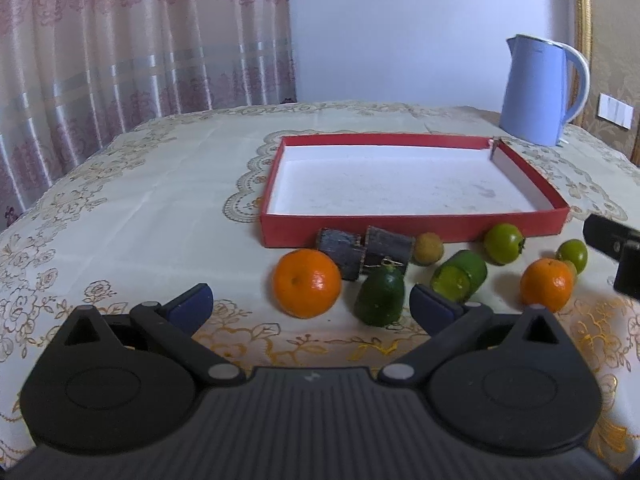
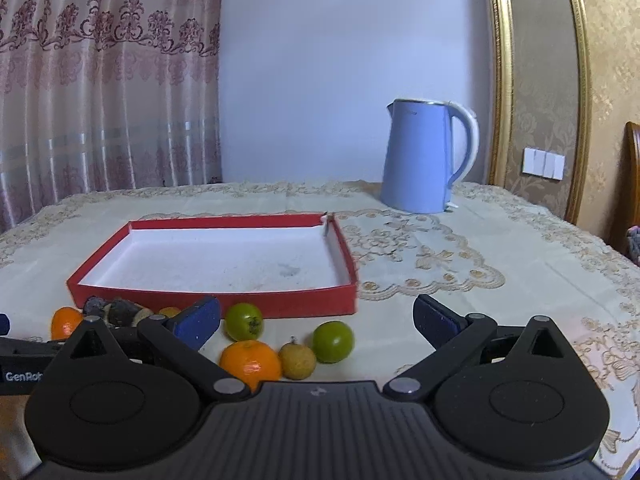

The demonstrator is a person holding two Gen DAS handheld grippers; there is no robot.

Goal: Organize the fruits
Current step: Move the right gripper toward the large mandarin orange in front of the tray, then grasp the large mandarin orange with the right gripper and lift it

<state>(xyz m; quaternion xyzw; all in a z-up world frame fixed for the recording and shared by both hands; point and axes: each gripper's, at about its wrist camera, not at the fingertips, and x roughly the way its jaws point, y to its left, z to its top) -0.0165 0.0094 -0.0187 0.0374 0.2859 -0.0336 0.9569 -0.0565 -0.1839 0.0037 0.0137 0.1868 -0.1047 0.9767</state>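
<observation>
A shallow red tray (image 1: 412,230) with a white inside lies on the table and holds nothing; it also shows in the right wrist view (image 2: 216,300). Fruits lie in a row in front of it: an orange (image 1: 307,282), a dark green fruit (image 1: 380,296), a cut green piece (image 1: 459,276), two dark chunks (image 1: 366,252), a tan fruit (image 1: 428,248), green fruits (image 1: 503,243) and a second orange (image 1: 546,285). My left gripper (image 1: 310,306) is open just before the orange and dark green fruit. My right gripper (image 2: 316,318) is open above an orange (image 2: 250,362), a tan fruit (image 2: 297,360) and green fruits (image 2: 333,341).
A blue electric kettle (image 1: 540,88) stands behind the tray at the back right, also in the right wrist view (image 2: 424,156). A lace-patterned cloth covers the table (image 1: 140,200). Curtains hang behind on the left. The right gripper's body shows at the left view's right edge (image 1: 616,248).
</observation>
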